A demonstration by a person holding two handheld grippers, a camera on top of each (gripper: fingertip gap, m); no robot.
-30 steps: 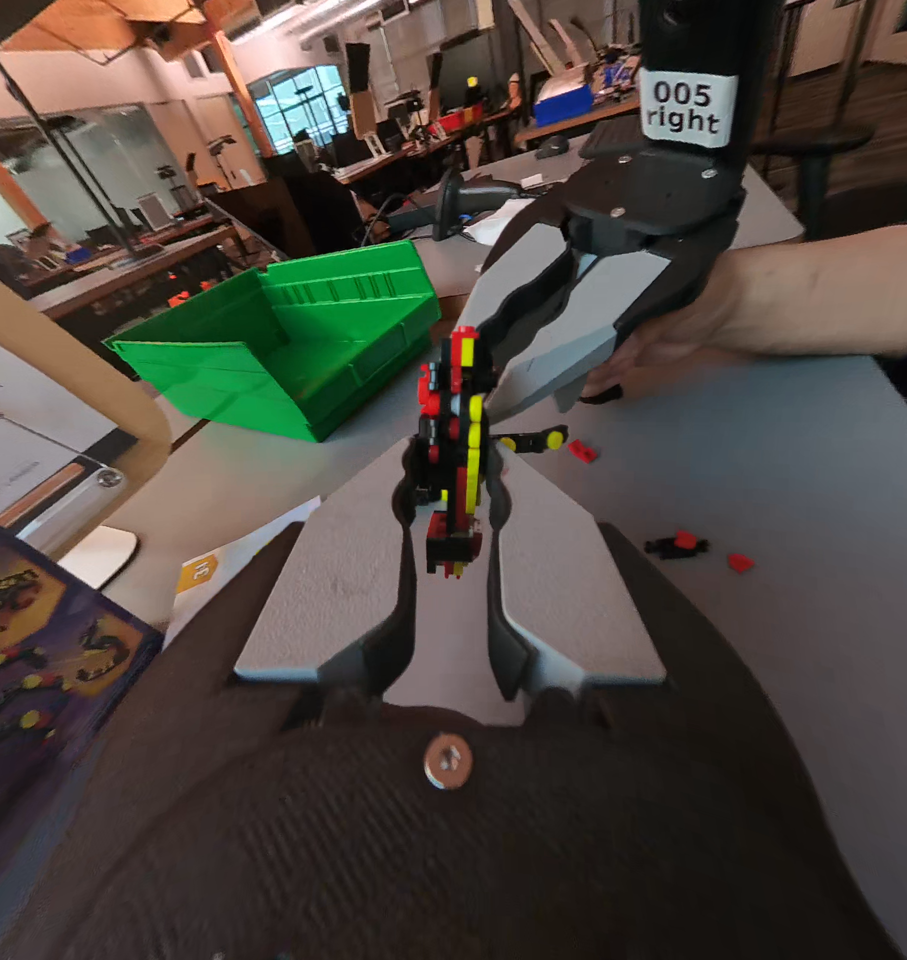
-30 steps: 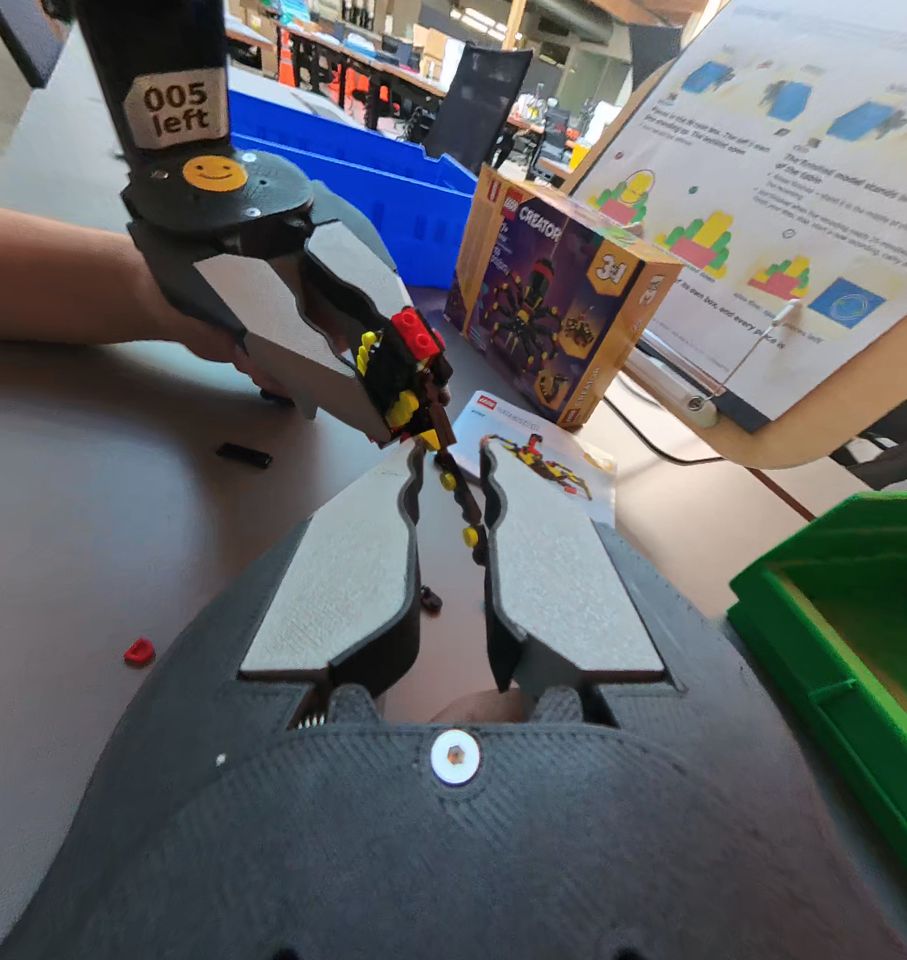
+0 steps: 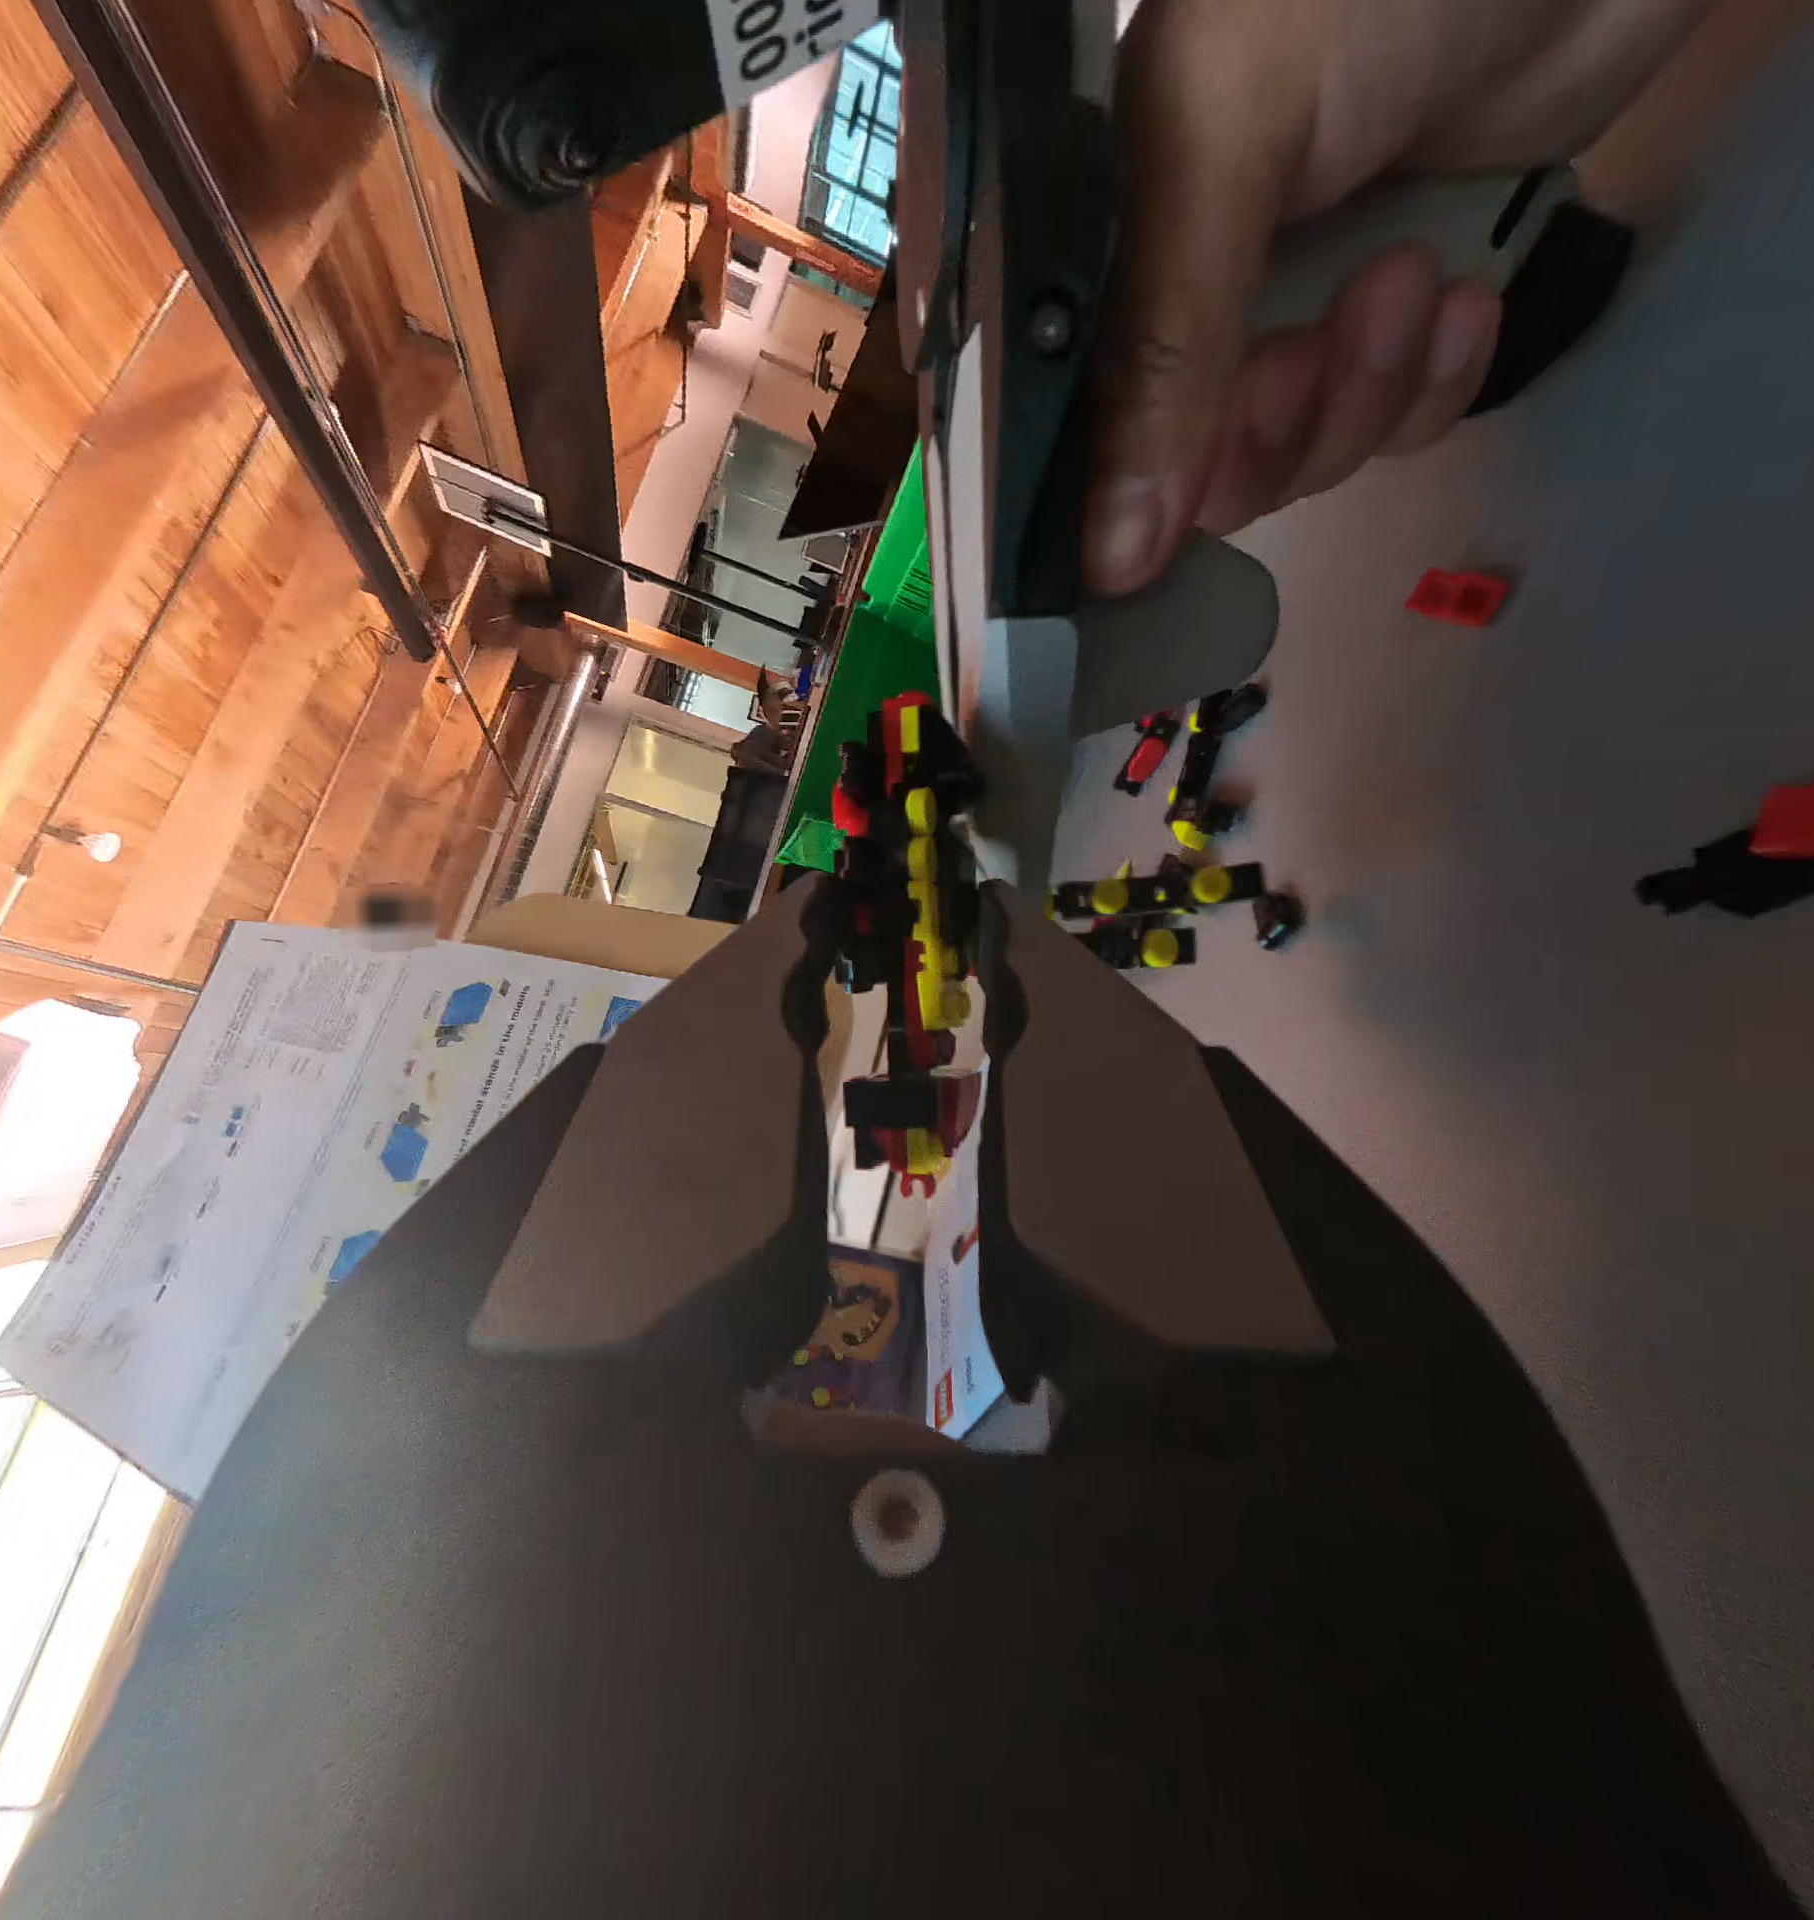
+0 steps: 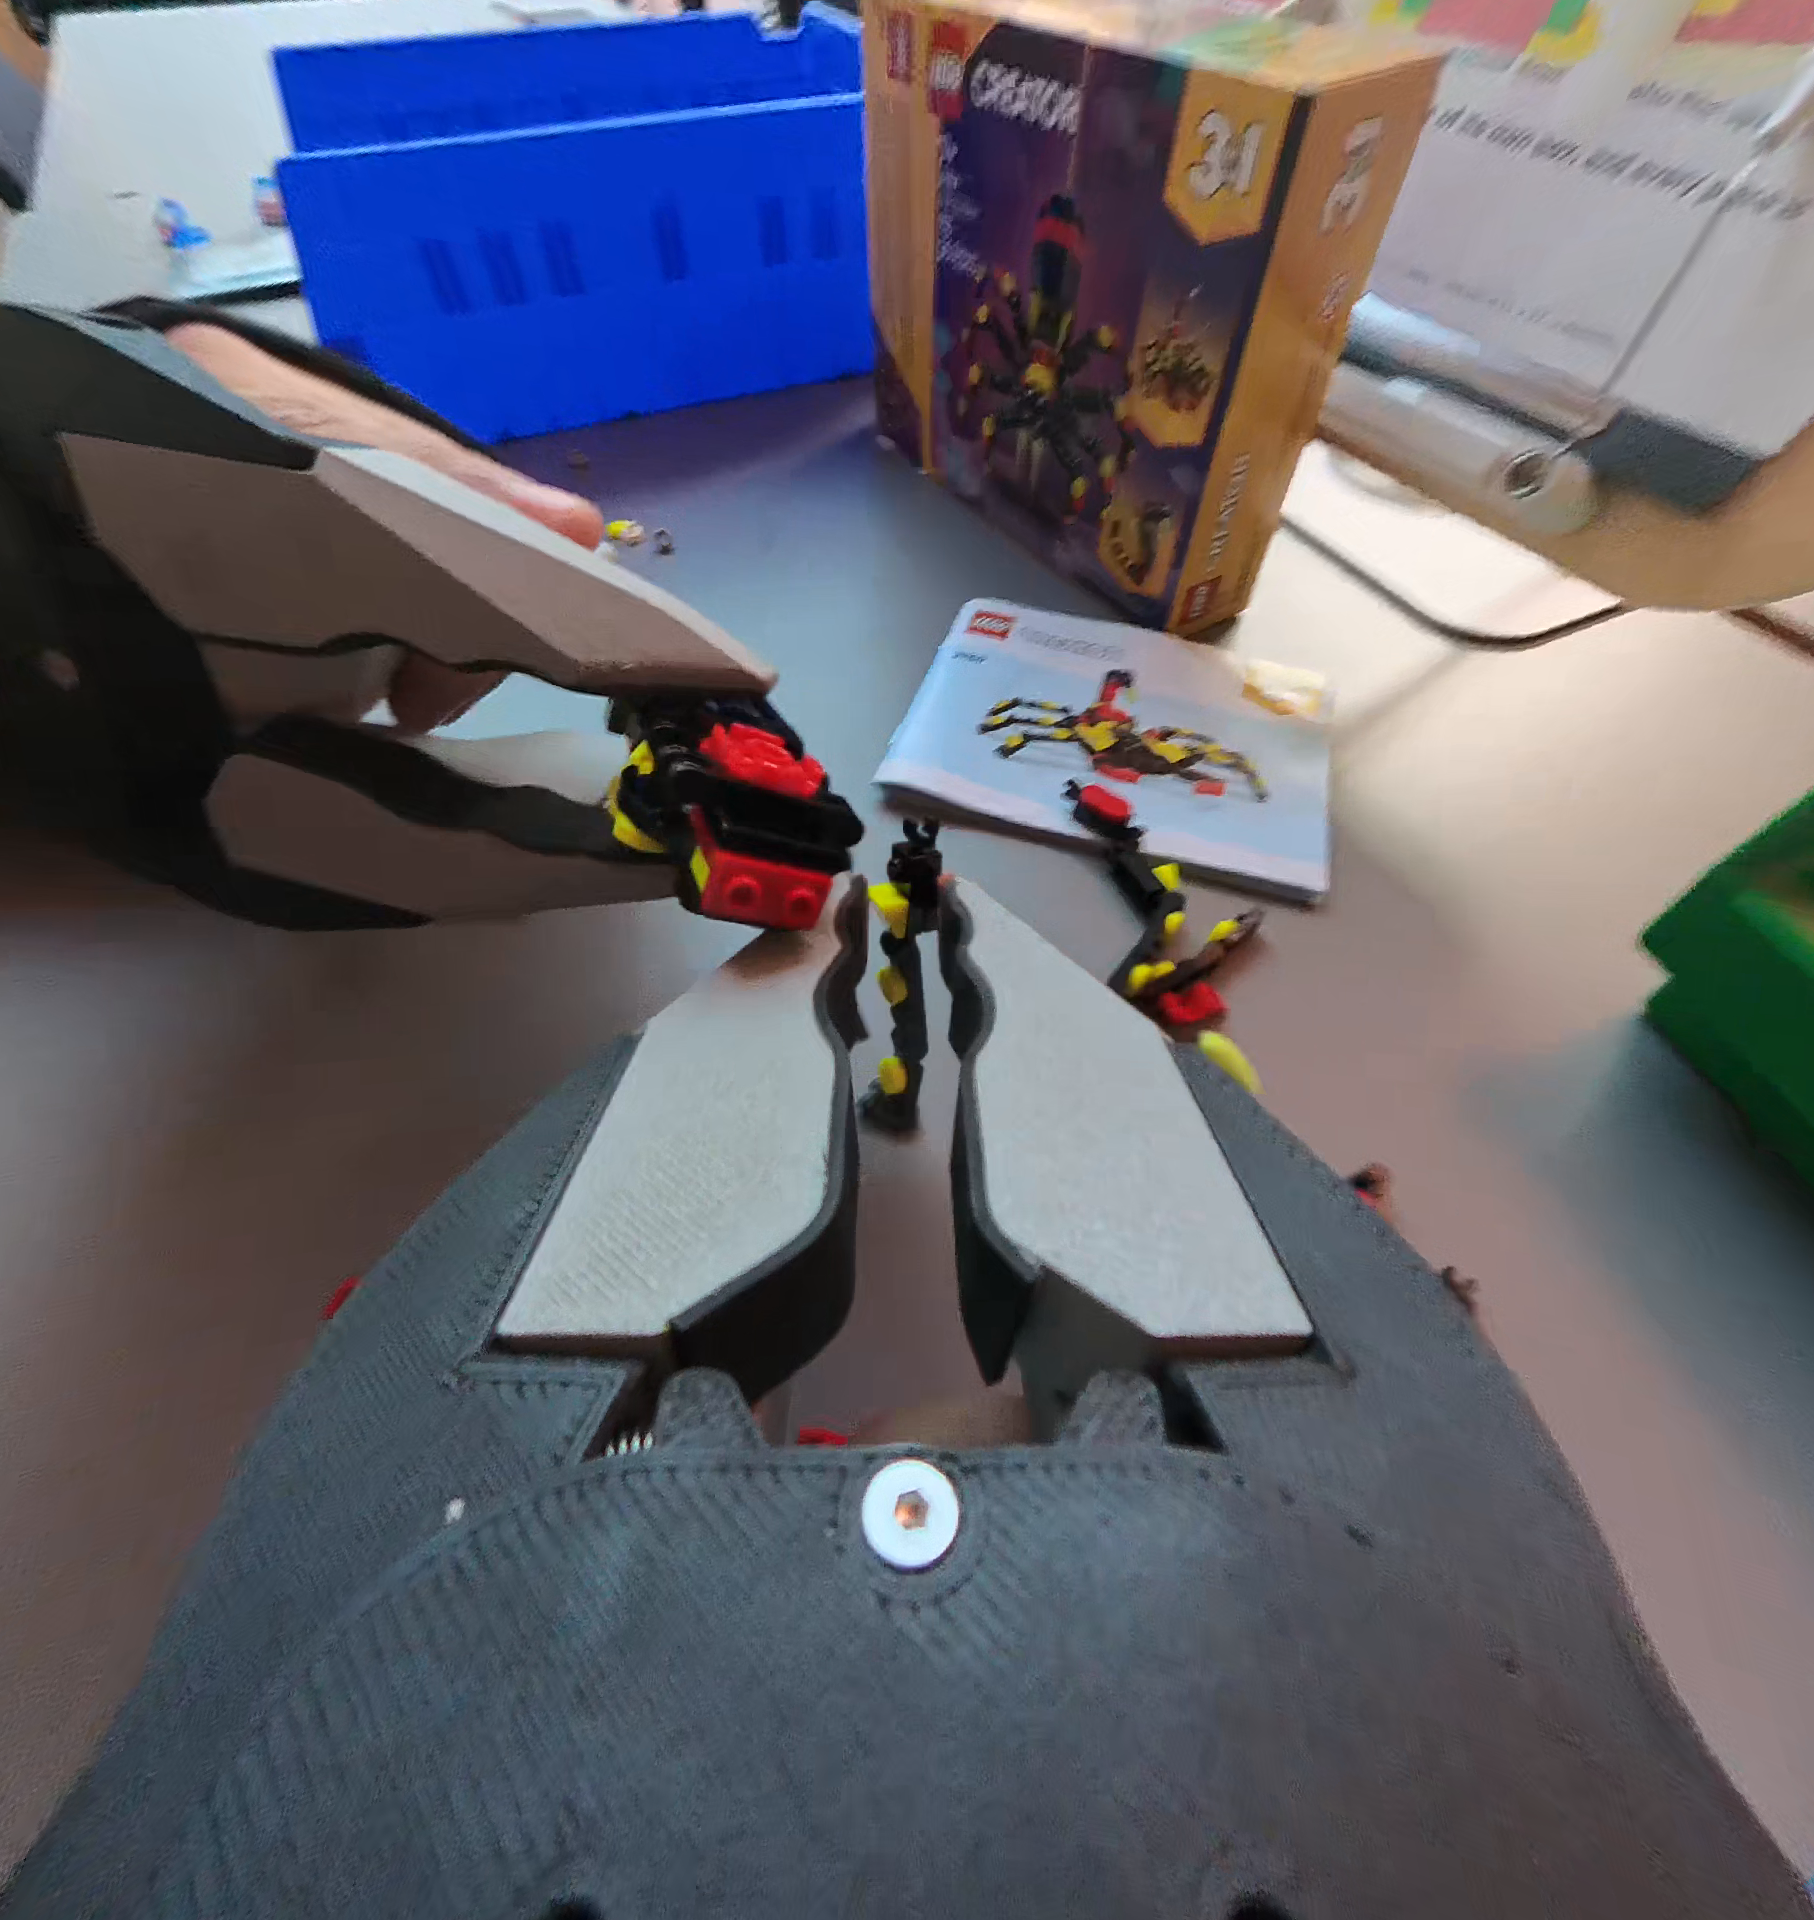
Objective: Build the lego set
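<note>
My left gripper (image 3: 898,925) is shut on a small brick-built body (image 3: 908,883) of black, red and yellow pieces, held above the grey table (image 3: 1505,1143). The right wrist view shows this gripper (image 4: 716,790) lying on its side, with the body (image 4: 747,810) sticking out past its tips. My right gripper (image 4: 898,914) is shut on a thin black leg with yellow studs (image 4: 903,977). The leg's free clip end stands just right of the body, not joined to it. In the left wrist view the right gripper (image 3: 986,810) comes in from above, close to the body.
Loose black-and-yellow legs (image 4: 1152,904) and red pieces (image 4: 1189,1003) lie on the table by a booklet (image 4: 1100,748). A set box (image 4: 1121,301) and a blue bin (image 4: 570,229) stand behind, and a green bin (image 4: 1776,966) is at the right. More loose pieces (image 3: 1152,904) show in the left wrist view.
My left gripper has rolled onto its side with the body still in it. The leg in my right gripper, which ran up to the body before, now stands apart from it.
</note>
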